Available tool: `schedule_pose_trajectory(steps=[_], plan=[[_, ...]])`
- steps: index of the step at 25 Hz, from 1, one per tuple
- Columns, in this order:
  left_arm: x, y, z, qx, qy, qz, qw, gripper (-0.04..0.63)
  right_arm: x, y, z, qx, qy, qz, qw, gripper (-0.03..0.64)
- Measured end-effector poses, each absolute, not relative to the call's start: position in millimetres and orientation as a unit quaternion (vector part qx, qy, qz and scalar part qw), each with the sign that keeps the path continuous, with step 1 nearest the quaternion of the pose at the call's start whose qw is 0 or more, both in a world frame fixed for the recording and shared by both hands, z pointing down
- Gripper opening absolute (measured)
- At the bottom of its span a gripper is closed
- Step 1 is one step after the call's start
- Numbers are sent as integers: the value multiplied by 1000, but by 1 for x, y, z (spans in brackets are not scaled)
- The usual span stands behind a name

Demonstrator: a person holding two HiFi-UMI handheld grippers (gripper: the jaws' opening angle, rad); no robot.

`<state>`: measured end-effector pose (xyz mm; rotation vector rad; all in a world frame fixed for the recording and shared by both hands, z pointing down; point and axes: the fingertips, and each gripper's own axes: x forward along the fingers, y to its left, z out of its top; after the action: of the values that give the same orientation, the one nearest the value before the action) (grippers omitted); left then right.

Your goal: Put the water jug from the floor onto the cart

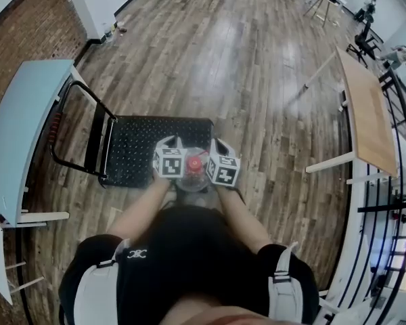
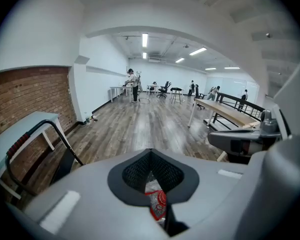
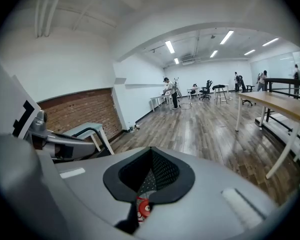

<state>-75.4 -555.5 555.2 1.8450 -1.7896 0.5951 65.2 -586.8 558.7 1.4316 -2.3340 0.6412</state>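
The water jug (image 1: 193, 179) is clear with a red cap (image 1: 197, 161). It hangs off the floor, squeezed between my two grippers just in front of the person's body. My left gripper (image 1: 168, 143) sits against its left side and my right gripper (image 1: 220, 144) against its right. Both sets of jaws are shut with nothing between the pads. In the left gripper view the red cap (image 2: 158, 202) shows just below the closed left gripper (image 2: 151, 170). The right gripper view shows the cap (image 3: 142, 207) under the right gripper (image 3: 151, 176). The black cart (image 1: 139, 147) stands right ahead, its deck bare.
The cart's handle (image 1: 71, 131) rises at its left end, beside a light blue table (image 1: 20, 124) and a brick wall (image 1: 27, 26). A wooden table (image 1: 367, 110) and a black railing (image 1: 400, 181) stand on the right. People work far down the room (image 2: 134, 84).
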Motion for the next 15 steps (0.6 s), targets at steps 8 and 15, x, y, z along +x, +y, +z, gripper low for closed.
schedule_pose_trajectory(steps=[8,15], plan=[[-63,-560,528,694,-654,214,209,2,75,-596,524,507,-818,234,137,12],[-57,-556,530,696,-655,214,200,2,86,-592,522,510,-819,224,137,12]])
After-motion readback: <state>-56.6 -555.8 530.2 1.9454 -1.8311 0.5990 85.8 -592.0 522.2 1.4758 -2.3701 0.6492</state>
